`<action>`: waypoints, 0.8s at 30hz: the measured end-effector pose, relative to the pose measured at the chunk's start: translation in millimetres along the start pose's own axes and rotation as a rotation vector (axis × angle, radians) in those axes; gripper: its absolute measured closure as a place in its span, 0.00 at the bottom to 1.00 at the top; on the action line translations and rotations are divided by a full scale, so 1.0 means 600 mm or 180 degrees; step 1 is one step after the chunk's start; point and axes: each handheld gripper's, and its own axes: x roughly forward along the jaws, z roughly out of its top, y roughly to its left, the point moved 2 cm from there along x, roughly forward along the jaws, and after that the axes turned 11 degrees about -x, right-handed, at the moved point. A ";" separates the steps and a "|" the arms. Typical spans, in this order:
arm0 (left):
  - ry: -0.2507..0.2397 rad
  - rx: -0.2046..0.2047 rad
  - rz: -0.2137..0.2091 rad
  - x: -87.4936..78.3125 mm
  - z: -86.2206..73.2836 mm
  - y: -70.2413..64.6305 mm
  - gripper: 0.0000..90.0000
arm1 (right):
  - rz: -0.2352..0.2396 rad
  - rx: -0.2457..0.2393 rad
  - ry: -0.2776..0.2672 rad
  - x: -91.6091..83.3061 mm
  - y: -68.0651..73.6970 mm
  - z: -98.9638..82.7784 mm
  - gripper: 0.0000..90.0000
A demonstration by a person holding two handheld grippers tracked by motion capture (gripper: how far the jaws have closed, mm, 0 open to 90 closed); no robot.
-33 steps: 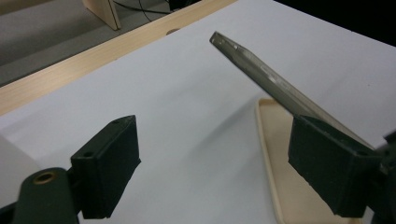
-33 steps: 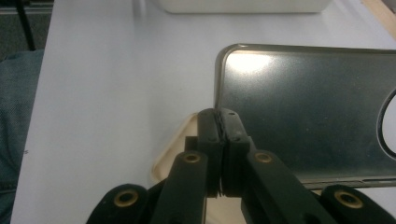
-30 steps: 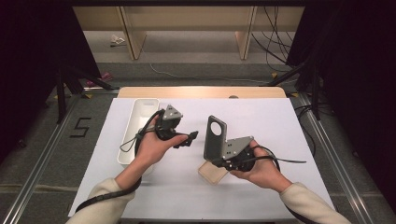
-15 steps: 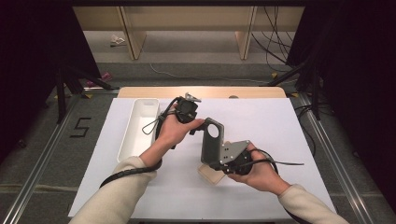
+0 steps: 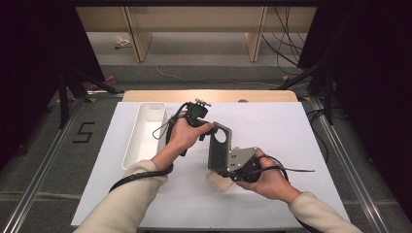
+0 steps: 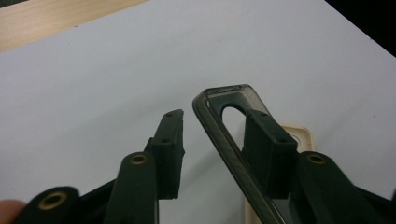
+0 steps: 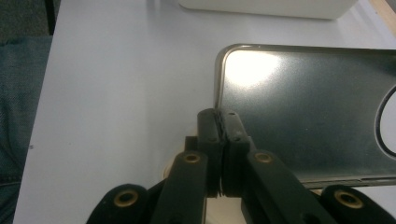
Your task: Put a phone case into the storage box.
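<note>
Surface: white table sheet [image 5: 301,145], matt and unmarked, laid over a pale wooden tabletop [image 5: 209,95] whose far edge shows as a strip beyond it. Metal rails run along both sides of the table at floor level.

Room: grey floor with a "5" marked [image 5: 83,132] left of the table; dark curtains to either side; pale wooden shelving legs [image 5: 138,34] at the back; loose black cables [image 5: 286,39] at the far right; a small item lies on the floor by the left leg, too small to identify.

Item 1: dark translucent phone case [image 5: 219,148], held upright above the middle of the sheet, camera cut-out uppermost. A beige phone case [image 5: 221,180] lies flat under it on the sheet.

Item 2: white oblong tray [image 5: 145,133], at the left of the sheet, well apart from the case.

Item 3: right gripper [image 7: 219,126], jaws pressed together on the lower edge of the dark case.

Item 4: left gripper [image 6: 212,135], jaws just now closing; the top edge of the dark case stands between them, against the one pad [image 6: 271,149], the other pad [image 6: 169,144] apart from it.
</note>
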 end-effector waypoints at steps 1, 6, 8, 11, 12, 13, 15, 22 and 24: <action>0.0010 -0.0012 -0.0006 0.000 0.000 0.000 0.67 | -0.0004 -0.0004 0.0007 0.000 0.000 0.000 0.99; 0.0036 -0.0083 -0.0023 0.002 -0.001 -0.003 0.73 | -0.0005 -0.0035 0.0018 0.001 0.001 0.001 0.99; 0.0049 -0.0091 -0.0013 0.002 -0.002 -0.003 0.74 | -0.0010 -0.0037 0.0034 0.002 0.002 0.001 0.99; 0.0046 -0.0111 -0.0010 0.001 -0.002 -0.004 0.75 | -0.0009 -0.0063 0.0045 0.003 0.003 0.002 1.00; 0.0037 -0.0119 -0.0015 0.000 -0.002 -0.003 0.74 | -0.0013 -0.0066 0.0046 0.003 0.003 0.003 0.99; 0.0036 -0.0135 -0.0002 -0.001 -0.002 -0.002 0.74 | -0.0019 -0.0064 0.0049 0.003 0.002 0.003 1.00; 0.0057 -0.0154 0.0005 -0.001 -0.002 0.000 0.72 | -0.0040 -0.0046 0.0042 0.001 0.001 0.003 1.00; 0.0049 -0.0167 -0.0051 -0.002 -0.002 0.000 0.73 | -0.0058 -0.0086 0.0038 0.002 0.001 0.004 1.00; 0.0015 -0.0185 -0.0074 -0.003 -0.002 -0.003 0.75 | -0.0044 -0.0093 0.0052 0.003 0.002 0.005 0.99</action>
